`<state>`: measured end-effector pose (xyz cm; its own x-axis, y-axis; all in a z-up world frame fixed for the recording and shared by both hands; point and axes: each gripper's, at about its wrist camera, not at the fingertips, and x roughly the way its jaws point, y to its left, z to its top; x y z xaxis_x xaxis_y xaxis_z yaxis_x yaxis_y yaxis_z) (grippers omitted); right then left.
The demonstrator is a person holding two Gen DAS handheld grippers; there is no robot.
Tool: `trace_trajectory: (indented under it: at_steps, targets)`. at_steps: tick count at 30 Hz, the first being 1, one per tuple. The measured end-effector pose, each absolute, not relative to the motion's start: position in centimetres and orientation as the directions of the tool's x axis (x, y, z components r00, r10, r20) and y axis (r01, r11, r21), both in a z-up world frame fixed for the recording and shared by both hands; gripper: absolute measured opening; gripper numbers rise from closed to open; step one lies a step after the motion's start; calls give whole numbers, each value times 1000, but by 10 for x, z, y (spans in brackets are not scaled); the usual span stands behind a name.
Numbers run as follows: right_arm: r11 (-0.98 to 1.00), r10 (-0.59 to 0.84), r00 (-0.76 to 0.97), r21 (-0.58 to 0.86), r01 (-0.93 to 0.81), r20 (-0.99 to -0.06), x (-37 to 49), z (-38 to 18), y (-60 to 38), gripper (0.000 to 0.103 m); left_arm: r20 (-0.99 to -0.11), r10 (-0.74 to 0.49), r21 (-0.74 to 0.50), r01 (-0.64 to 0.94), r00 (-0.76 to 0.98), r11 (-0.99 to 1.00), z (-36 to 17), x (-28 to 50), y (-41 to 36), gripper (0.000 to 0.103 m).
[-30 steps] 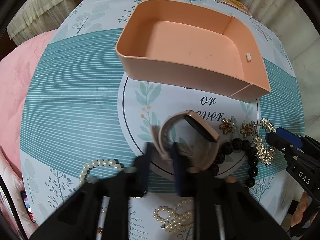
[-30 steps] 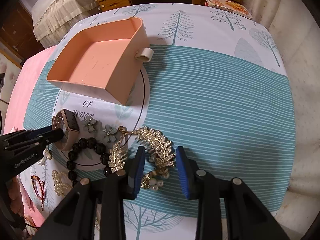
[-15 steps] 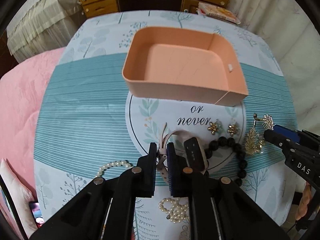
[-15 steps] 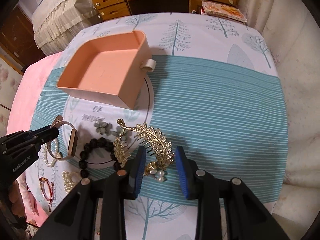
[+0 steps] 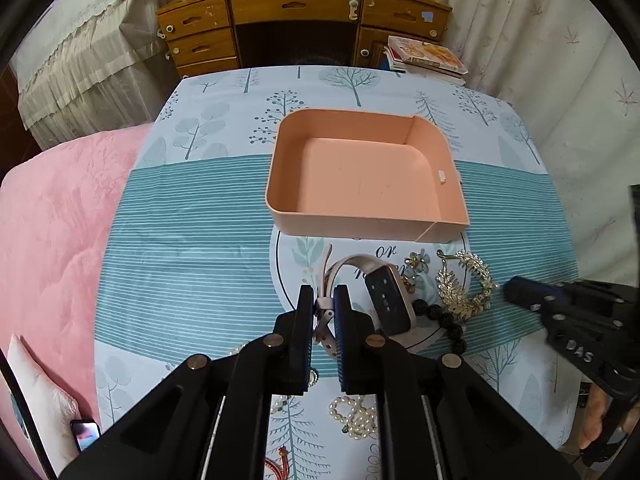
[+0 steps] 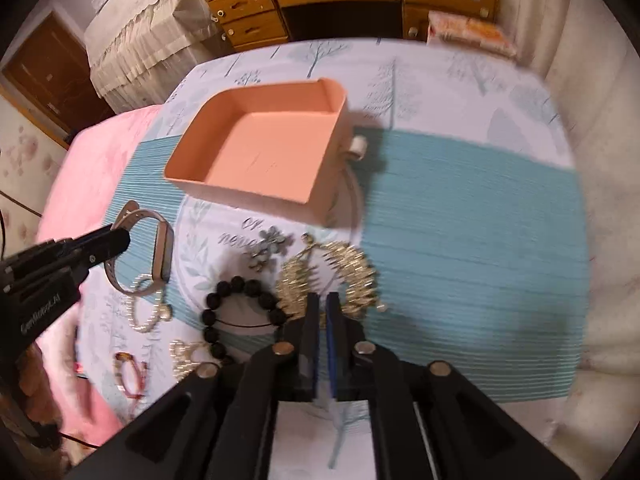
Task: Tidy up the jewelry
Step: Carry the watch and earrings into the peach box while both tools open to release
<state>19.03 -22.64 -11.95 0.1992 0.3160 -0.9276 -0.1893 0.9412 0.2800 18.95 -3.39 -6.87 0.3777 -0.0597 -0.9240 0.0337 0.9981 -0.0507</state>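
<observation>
My left gripper (image 5: 324, 304) is clamped on the pale strap of the smartwatch (image 5: 386, 300), which hangs clear of the tablecloth (image 5: 192, 236) with its dark face tilted toward my right. Ahead of it the peach tray (image 5: 280, 184) sits with its near wall just beyond the watch; the striped cloth to the tray's left is bare and open right out to the pink bedding (image 5: 52, 216) at the table's edge.

My right gripper (image 6: 322, 308) is closing, its jaws almost together over the gold leaf hair comb (image 6: 340, 276); that view is smeared by motion, so I think the pads pinch the comb's near edge, but I cannot be sure. To its right the cloth runs clear to the table's far side.

Only the right view shows the small loop handle (image 6: 357, 148) on the tray's outer wall, the full ring of the black bead bracelet (image 6: 240, 312) and a red bracelet (image 6: 128, 376) near the table's edge. The left view alone shows the pearl strand (image 5: 356, 416) bunched under my own fingers, and the stack of books (image 5: 424, 58) behind the table by the wooden desk (image 5: 296, 12).
</observation>
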Motion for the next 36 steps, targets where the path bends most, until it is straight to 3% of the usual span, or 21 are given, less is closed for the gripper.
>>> trace_trajectory:
  at_steps: [3,4,23,25,36]
  targets:
    - [941,311,201,271,-204,-929,190,-125,-217,32,-927,-74,-64,38,367,997,-68,184,-31,8]
    - [941,309,201,268,-208,-929,188,-127,-213,33,-928,-75,-66,37,365,997,-68,184,-31,8]
    - [965,137,173,91,-247,-975,210,-160,-171,33,-933,-84,-88,4,350,996,-72,186,-16,8]
    - [965,122,184,74,-250,-975,209,-159,-172,27,-933,-84,-87,6,351,996,-72,186,-15,8]
    - [963,172,247,109,-246,-954,195,-113,-183,26,-926,-75,-71,24,371,997,-60,195,-13,8]
